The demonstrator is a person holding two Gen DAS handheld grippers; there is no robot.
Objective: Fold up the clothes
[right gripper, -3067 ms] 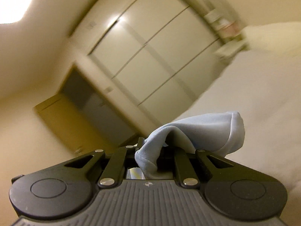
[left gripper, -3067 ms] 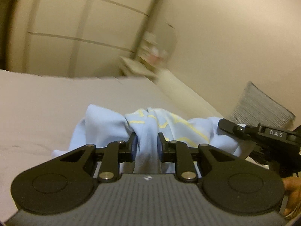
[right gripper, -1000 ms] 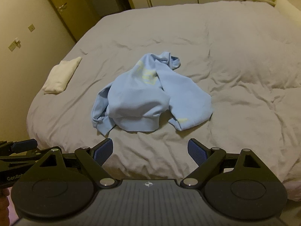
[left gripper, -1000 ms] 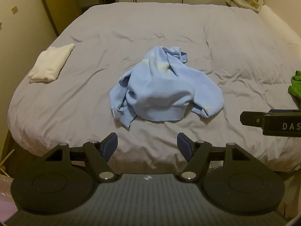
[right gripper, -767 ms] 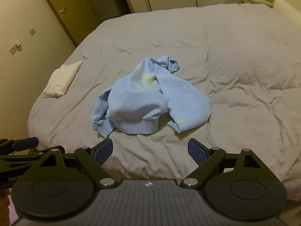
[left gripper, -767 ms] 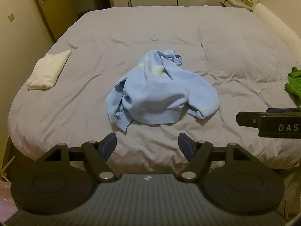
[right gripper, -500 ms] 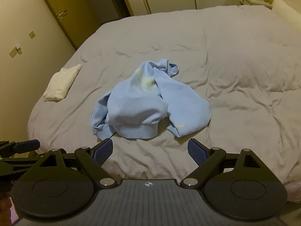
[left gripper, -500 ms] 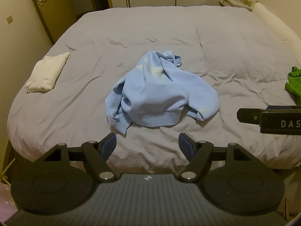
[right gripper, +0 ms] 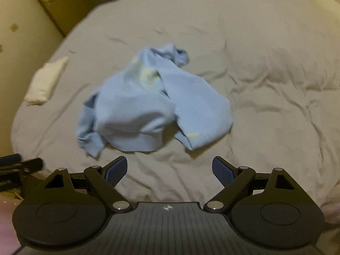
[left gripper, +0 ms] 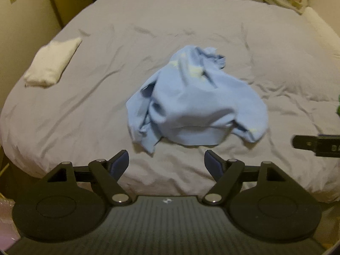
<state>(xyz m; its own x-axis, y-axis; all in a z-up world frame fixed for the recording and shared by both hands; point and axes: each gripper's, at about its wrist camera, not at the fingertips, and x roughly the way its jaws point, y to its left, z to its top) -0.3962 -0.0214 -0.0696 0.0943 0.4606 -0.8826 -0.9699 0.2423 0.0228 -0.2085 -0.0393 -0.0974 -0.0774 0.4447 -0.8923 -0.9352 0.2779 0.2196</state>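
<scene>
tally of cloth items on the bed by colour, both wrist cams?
Light blue, crumpled sweatshirt, mid-bed: 1
White, folded cloth, near the bed's left edge: 1
Green, scrap of fabric at the right edge of the left wrist view, mostly cut off: 1
Total: 3
Neither open claw, left claw or right claw, holds any.

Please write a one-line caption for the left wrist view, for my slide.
Open left gripper faces a crumpled light blue sweatshirt on a grey bed, folded white cloth at far left.
</scene>
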